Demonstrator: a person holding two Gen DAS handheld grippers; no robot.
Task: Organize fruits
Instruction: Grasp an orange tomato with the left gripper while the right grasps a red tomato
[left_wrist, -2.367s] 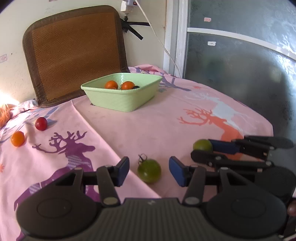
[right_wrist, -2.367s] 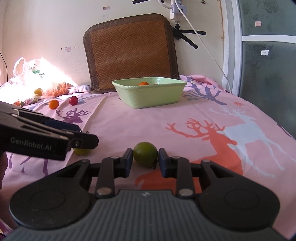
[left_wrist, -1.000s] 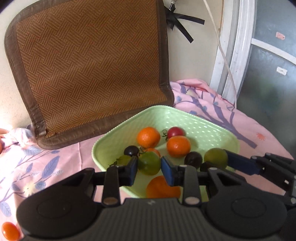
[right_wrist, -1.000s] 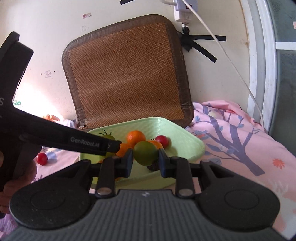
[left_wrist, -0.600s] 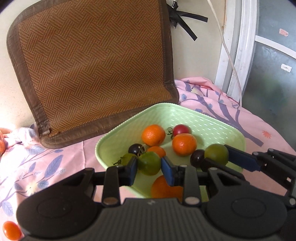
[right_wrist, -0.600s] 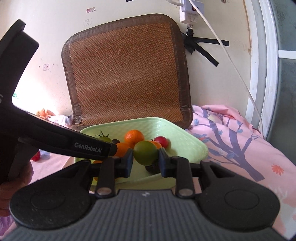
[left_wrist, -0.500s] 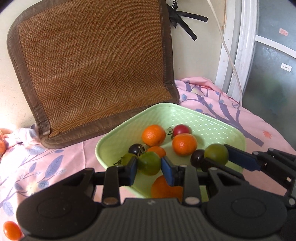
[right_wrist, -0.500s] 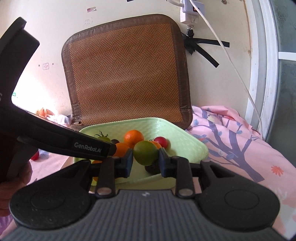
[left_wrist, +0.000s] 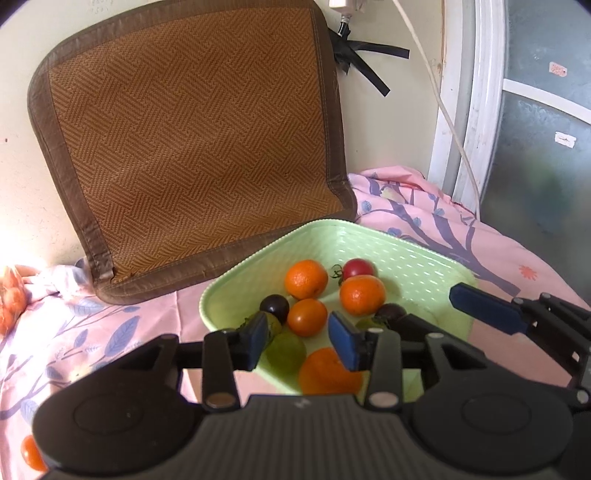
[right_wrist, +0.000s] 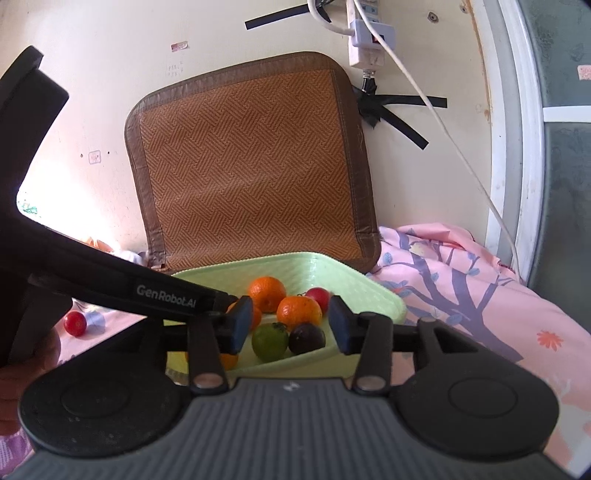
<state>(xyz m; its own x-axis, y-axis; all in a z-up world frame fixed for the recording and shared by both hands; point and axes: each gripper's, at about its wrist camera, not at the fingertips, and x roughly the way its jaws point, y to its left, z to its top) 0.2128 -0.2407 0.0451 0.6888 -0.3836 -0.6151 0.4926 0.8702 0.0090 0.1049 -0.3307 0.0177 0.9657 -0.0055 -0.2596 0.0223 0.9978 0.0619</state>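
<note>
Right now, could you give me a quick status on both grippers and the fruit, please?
Left gripper and right gripper open, jaws just opened, empty. Both green fruits released into green basket. Red tomato left on cloth. Nothing blocking.

This is a lived-in room of a home, not a lab or workshop. The table (right_wrist: 498, 306) wears a pink cloth printed with trees and leaves, and a woven brown seat mat (right_wrist: 251, 166) leans against a scuffed cream wall (right_wrist: 110, 74). A white power strip (right_wrist: 367, 40) hangs by its cord above strips of black tape, beside a white-framed frosted glass door (left_wrist: 546, 147), with a green fruit basket (left_wrist: 424, 266) set out.
</note>
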